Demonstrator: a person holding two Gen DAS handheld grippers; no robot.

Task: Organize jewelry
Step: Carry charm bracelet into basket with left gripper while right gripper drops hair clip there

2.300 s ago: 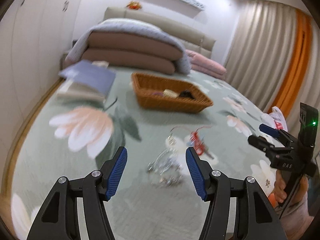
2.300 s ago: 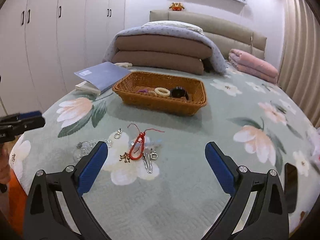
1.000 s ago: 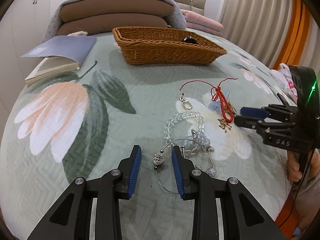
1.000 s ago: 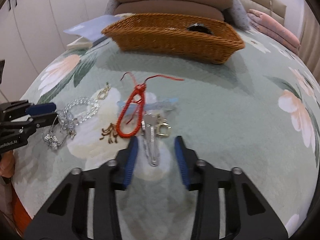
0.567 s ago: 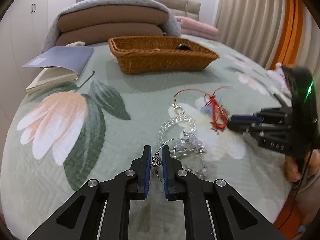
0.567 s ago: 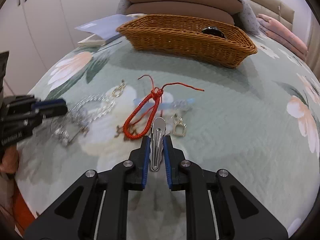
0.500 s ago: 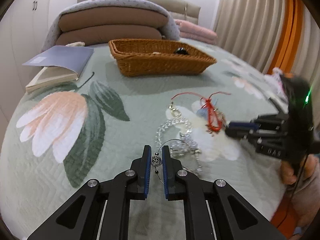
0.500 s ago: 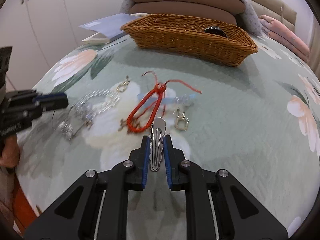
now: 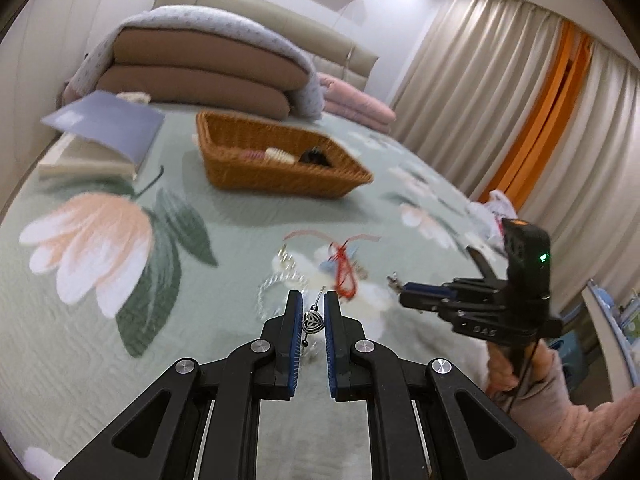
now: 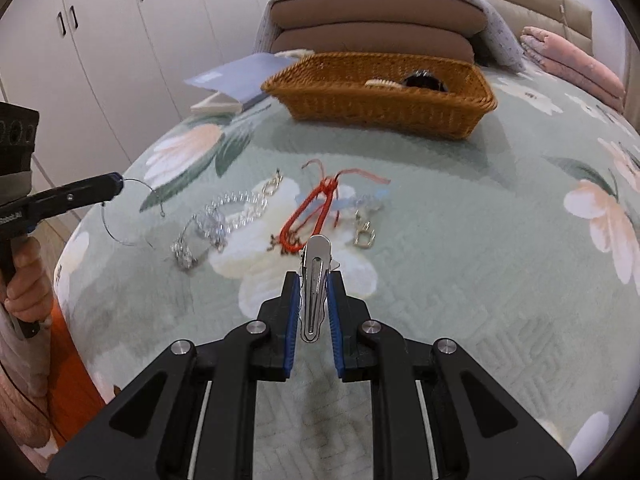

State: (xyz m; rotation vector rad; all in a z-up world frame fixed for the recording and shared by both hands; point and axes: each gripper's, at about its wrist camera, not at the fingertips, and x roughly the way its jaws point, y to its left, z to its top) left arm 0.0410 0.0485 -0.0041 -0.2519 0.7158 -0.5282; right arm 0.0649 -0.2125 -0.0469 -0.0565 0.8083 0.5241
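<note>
My left gripper (image 9: 313, 308) is shut on a thin wire bangle by its silver heart charm (image 9: 313, 322) and holds it above the bed; the wire ring (image 10: 128, 212) hangs from its tip (image 10: 114, 184) in the right wrist view. My right gripper (image 10: 314, 284) is shut on a silver hair clip (image 10: 315, 280), lifted off the quilt; it also shows in the left wrist view (image 9: 404, 290). On the quilt lie a crystal bracelet (image 10: 228, 210), a red cord bracelet (image 10: 308, 216) and a small clasp (image 10: 364, 236). A wicker basket (image 10: 380, 100) stands behind them.
The basket holds a beaded bracelet (image 10: 382, 83) and a dark watch (image 10: 424, 80). A book (image 10: 240, 76) lies left of the basket. Folded bedding (image 10: 376, 16) is stacked at the headboard. The bed edge (image 10: 68, 320) drops off at the left.
Both grippers have risen off the quilt with their pieces. The bangle has come free of the crystal bracelet and hangs in the air.
</note>
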